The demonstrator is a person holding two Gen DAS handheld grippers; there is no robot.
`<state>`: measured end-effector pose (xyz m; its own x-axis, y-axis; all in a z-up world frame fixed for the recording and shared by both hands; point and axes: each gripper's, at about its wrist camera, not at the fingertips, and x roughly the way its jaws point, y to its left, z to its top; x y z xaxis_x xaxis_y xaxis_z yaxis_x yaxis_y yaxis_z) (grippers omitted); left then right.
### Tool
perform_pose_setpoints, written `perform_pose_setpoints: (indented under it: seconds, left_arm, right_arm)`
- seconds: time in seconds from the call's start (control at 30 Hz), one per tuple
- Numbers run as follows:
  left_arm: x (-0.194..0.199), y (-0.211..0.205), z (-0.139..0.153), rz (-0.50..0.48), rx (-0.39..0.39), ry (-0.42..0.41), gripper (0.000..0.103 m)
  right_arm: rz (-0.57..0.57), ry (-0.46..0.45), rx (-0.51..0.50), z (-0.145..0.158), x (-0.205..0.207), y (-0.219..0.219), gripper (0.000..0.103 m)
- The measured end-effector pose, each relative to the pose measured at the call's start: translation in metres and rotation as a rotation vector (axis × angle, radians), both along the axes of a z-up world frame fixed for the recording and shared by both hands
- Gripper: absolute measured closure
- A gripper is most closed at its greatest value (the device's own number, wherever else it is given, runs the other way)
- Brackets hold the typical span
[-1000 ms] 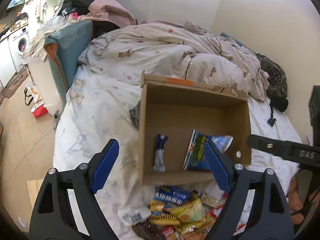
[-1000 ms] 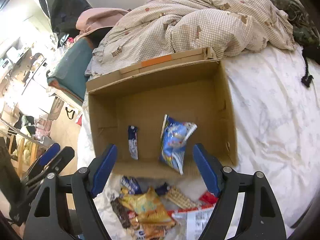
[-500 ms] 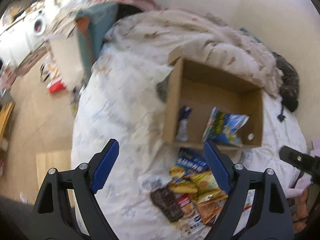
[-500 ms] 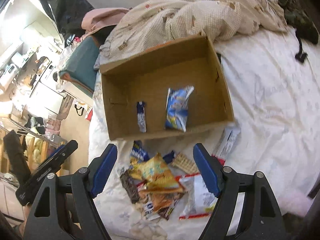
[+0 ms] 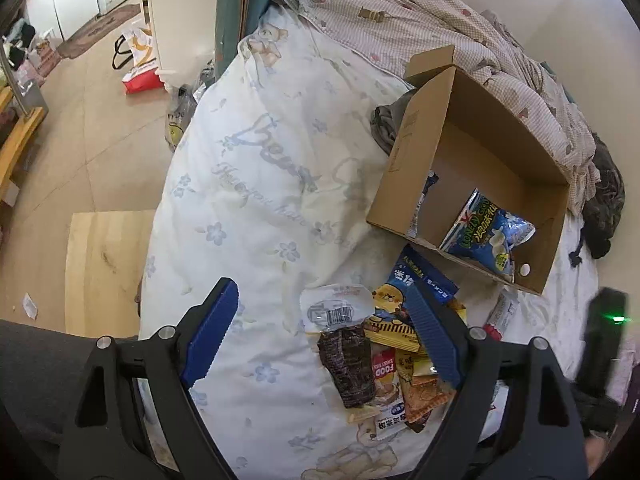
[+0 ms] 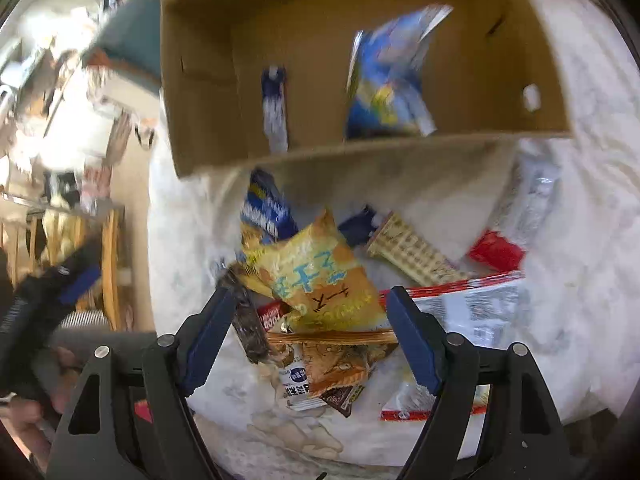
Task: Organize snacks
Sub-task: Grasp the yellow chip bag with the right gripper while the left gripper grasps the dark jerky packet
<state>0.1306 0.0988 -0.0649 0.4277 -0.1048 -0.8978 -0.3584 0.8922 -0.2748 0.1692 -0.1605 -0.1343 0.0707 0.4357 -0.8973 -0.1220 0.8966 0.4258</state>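
Note:
An open cardboard box (image 5: 412, 160) (image 6: 200, 92) lies on the bed. Inside it are a blue chip bag (image 5: 488, 236) (image 6: 388, 76) and a small blue-white bar (image 6: 274, 108). A pile of loose snacks lies in front of the box: a yellow packet (image 6: 320, 280), a dark brown bar (image 5: 348, 364), a blue packet (image 5: 424, 276), a wafer pack (image 6: 412, 256). My left gripper (image 5: 322, 328) is open and empty above the pile's left side. My right gripper (image 6: 308, 332) is open and empty, low over the pile, its fingers on either side of the yellow packet.
A rumpled checked duvet (image 5: 440, 28) lies behind the box. The white floral sheet (image 5: 256, 184) covers the bed; its left edge drops to the wood floor (image 5: 80, 140). A large red-white packet (image 6: 480, 308) lies at the pile's right. Dark clothes (image 5: 604, 208) lie far right.
Both grippers have pulled back from the box and dropped toward the snack pile. The left view swung left to show more floor. The right view is blurred by motion.

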Motion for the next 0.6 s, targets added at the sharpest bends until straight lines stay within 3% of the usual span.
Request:
perform_pose_setpoints:
  seconds: [0.17, 0.27, 0.33, 0.37, 0.43, 0.6]
  left_arm:
    - [0.004, 0.003, -0.004, 0.006, -0.009, 0.010, 0.019]
    - [0.006, 0.002, -0.008, 0.003, 0.001, 0.023, 0.019]
    - [0.008, 0.002, -0.011, -0.004, 0.018, 0.036, 0.019]
    - [0.008, 0.003, -0.013, -0.002, 0.020, 0.045, 0.019]
    - [0.007, 0.007, -0.017, 0.015, 0.007, 0.062, 0.019]
    - [0.005, 0.011, -0.026, 0.035, -0.009, 0.098, 0.019]
  right_arm:
    - [0.082, 0.021, -0.077, -0.022, 0.003, 0.023, 0.022]
    - [0.075, 0.075, -0.043, -0.035, 0.009, 0.024, 0.023]
    - [0.061, 0.120, -0.002, -0.040, 0.012, 0.021, 0.044]
    - [0.072, 0.109, -0.018, -0.038, 0.012, 0.022, 0.047]
    - [0.070, 0.079, -0.047, -0.031, 0.012, 0.020, 0.062]
    - [0.044, 0.041, -0.002, -0.010, 0.006, 0.006, 0.070]
